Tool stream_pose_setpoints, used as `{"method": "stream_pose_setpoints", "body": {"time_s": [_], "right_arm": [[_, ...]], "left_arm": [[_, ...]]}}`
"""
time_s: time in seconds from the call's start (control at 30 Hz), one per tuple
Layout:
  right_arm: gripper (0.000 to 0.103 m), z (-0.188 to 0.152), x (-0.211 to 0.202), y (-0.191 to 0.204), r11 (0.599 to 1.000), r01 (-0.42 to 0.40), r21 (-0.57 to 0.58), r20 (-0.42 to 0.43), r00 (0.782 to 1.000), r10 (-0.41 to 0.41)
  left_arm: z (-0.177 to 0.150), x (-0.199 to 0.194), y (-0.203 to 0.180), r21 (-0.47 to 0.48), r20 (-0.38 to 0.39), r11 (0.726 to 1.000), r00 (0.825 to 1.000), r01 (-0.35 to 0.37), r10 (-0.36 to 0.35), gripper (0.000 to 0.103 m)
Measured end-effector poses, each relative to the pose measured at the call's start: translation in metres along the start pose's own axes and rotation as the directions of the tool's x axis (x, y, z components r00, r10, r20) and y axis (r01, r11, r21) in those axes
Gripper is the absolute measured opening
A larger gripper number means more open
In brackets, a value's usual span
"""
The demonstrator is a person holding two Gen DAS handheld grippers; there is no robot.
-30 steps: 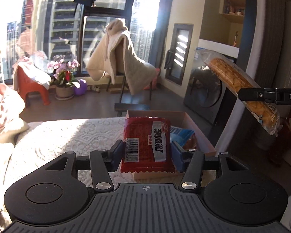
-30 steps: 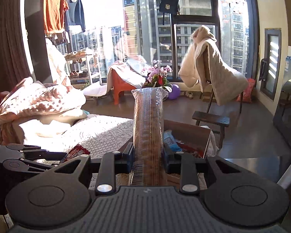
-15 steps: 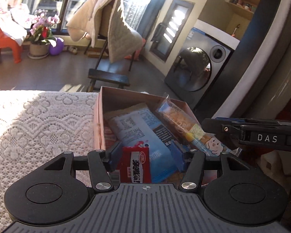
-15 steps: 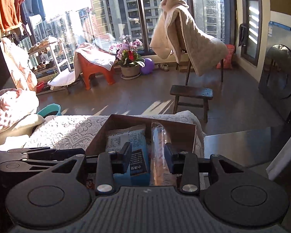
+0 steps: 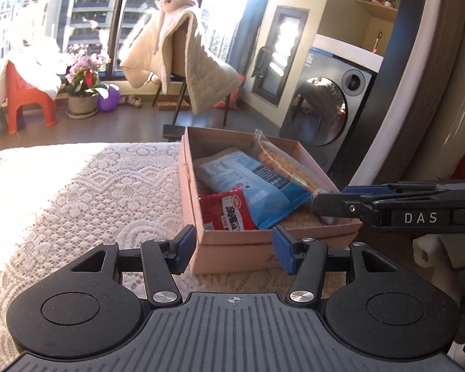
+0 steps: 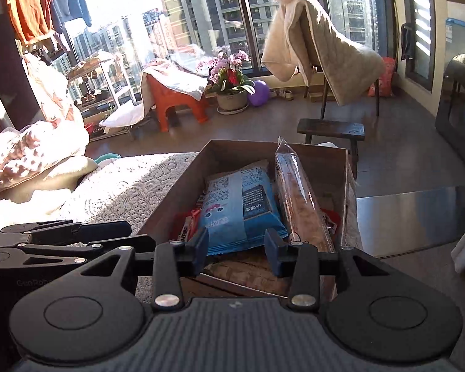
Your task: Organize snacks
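Cardboard is my landmark here: the pink box (image 5: 248, 248) sits on the lace cloth (image 5: 86, 192) at the surface's far corner, and everything I can count as a snack lies inside it. The red packet (image 5: 229, 212) rests in the box's near-left corner, leaning on the blue bag (image 5: 248, 183), which runs lengthwise down the middle. The long cracker sleeve (image 6: 297, 198) lies along the box's right wall, its far end propped up against the back wall.

My left tool (image 5: 234, 246) hangs just in front of the box's near wall, fingers spread and holding nothing. My right tool (image 6: 235, 248) hovers over the box's near end, also spread and empty; the blue bag's edge shows between its fingers, but neither pad is touching it as far as I can tell.

I judge the loading well advanced: three packets are in, with a bit more red wrapper peeking out under the blue bag and the sleeve. Outside the box, the cloth to its left shows no snacks in either view. What lies beyond the frame I cannot tell. If anything is left, it is likely to flatten the propped sleeve.
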State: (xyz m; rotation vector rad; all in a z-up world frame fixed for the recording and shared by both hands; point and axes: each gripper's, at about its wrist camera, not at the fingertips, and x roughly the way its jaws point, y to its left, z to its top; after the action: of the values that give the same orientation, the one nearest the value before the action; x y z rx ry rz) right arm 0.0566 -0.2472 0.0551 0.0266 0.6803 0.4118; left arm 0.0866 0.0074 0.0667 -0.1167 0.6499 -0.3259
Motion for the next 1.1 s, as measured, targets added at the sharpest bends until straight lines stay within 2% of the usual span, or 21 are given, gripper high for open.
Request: {"method": "stream_pose_setpoints", "body": {"time_s": [0.07, 0.1, 0.2, 0.3, 0.33, 0.37, 0.4, 0.47, 0.5, 0.6, 0.83, 1.1], "right_arm": [[0.08, -0.016, -0.011, 0.012, 1.0, 0.017, -0.007, 0.006, 1.0, -0.017], [0.084, -0.03, -0.014, 0.018, 1.0, 0.024, 0.007, -0.006, 1.0, -0.024], [0.085, -0.067, -0.008, 0.027, 0.997, 0.051, 0.052, -0.063, 0.997, -0.048], [0.085, -0.101, 0.006, 0.035, 0.992, 0.111, 0.052, -0.115, 0.988, -0.104], [0.085, -0.109, 0.011, 0.038, 0.991, 0.13, 0.034, -0.135, 0.983, -0.125], [0.086, -0.115, 0.014, 0.041, 0.989, 0.149, 0.01, -0.133, 0.98, -0.146], [0.087, -0.122, 0.012, 0.048, 0.983, 0.18, -0.032, -0.087, 0.979, -0.182], [0.1, -0.129, 0.012, 0.053, 0.972, 0.235, -0.031, -0.057, 0.97, -0.236], [0.103, -0.131, 0.013, 0.05, 0.966, 0.258, 0.002, -0.068, 0.964, -0.257], [0.103, -0.134, 0.012, 0.041, 0.97, 0.239, 0.033, -0.074, 0.969, -0.236], [0.103, -0.146, 0.006, 0.046, 0.962, 0.273, 0.019, 0.005, 0.962, -0.273], [0.103, -0.144, 0.007, 0.041, 0.966, 0.257, 0.039, 0.0, 0.966, -0.257]], "left_arm": [[-0.022, -0.014, -0.008, 0.033, -0.005, 0.997, 0.998, -0.069, 0.069, 0.059], [-0.033, -0.019, -0.01, 0.041, -0.008, 0.994, 0.994, -0.105, 0.105, 0.059], [-0.067, -0.026, -0.012, 0.027, -0.02, 0.98, 0.981, -0.195, 0.195, 0.059], [-0.093, -0.024, -0.009, -0.013, -0.037, 0.968, 0.968, -0.25, 0.25, 0.059], [-0.1, -0.025, -0.009, -0.017, -0.008, 0.966, 0.966, -0.258, 0.257, 0.059], [-0.103, -0.026, -0.011, -0.007, 0.015, 0.964, 0.964, -0.265, 0.265, 0.059], [-0.106, -0.025, -0.015, 0.003, 0.013, 0.959, 0.959, -0.283, 0.283, 0.06], [-0.107, -0.024, -0.022, 0.026, 0.01, 0.95, 0.95, -0.312, 0.311, 0.06], [-0.109, -0.025, -0.025, 0.033, 0.011, 0.947, 0.947, -0.32, 0.32, 0.06], [-0.112, -0.026, -0.024, 0.033, 0.013, 0.946, 0.947, -0.323, 0.322, 0.06], [-0.113, -0.023, -0.03, 0.051, 0.015, 0.94, 0.941, -0.339, 0.338, 0.06], [-0.113, -0.023, -0.03, 0.049, 0.015, 0.941, 0.943, -0.334, 0.334, 0.061]]}}
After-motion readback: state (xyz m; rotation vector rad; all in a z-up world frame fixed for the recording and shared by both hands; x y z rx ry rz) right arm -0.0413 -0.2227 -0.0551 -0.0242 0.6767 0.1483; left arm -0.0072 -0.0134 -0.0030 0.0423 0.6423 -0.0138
